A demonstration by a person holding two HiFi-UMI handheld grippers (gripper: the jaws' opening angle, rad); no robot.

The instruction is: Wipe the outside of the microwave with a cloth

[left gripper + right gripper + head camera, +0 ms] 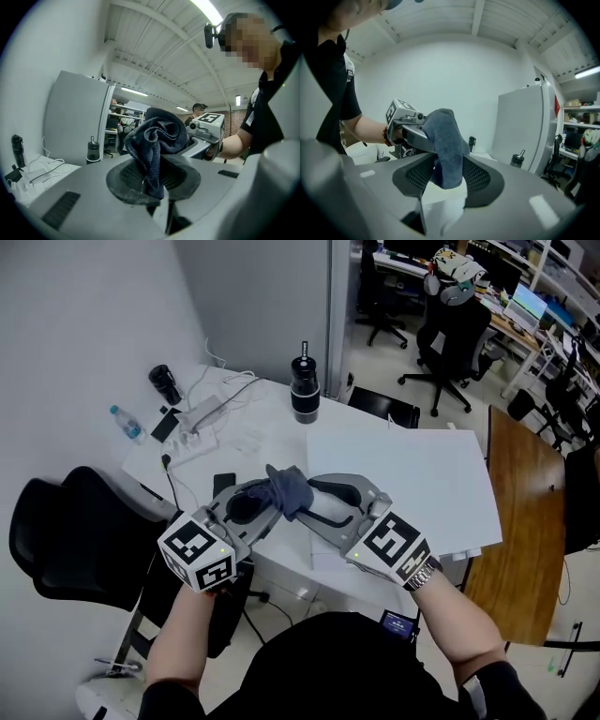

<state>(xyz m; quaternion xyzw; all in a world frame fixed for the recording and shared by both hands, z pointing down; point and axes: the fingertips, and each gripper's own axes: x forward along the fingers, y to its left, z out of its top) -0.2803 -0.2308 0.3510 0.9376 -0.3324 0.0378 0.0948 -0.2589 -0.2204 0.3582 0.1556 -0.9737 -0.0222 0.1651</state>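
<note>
A dark blue-grey cloth (289, 488) hangs bunched between my two grippers, above the near edge of the white table (272, 427). My left gripper (251, 507) is shut on it: in the left gripper view the cloth (157, 140) is pinched between the black pads and bulges above them. My right gripper (323, 502) faces it from the right with jaws wide. In the right gripper view the cloth (445, 145) droops loosely between the spread pads. A large flat white top (403, 484) lies just beyond the grippers on the right. I cannot tell whether it is the microwave.
On the table stand a black bottle (305, 390), a power strip with cables (202, 418), a small water bottle (127, 423) and a black cylinder (165, 382). A black chair (75, 531) is at the left, a wooden table (525, 512) at the right.
</note>
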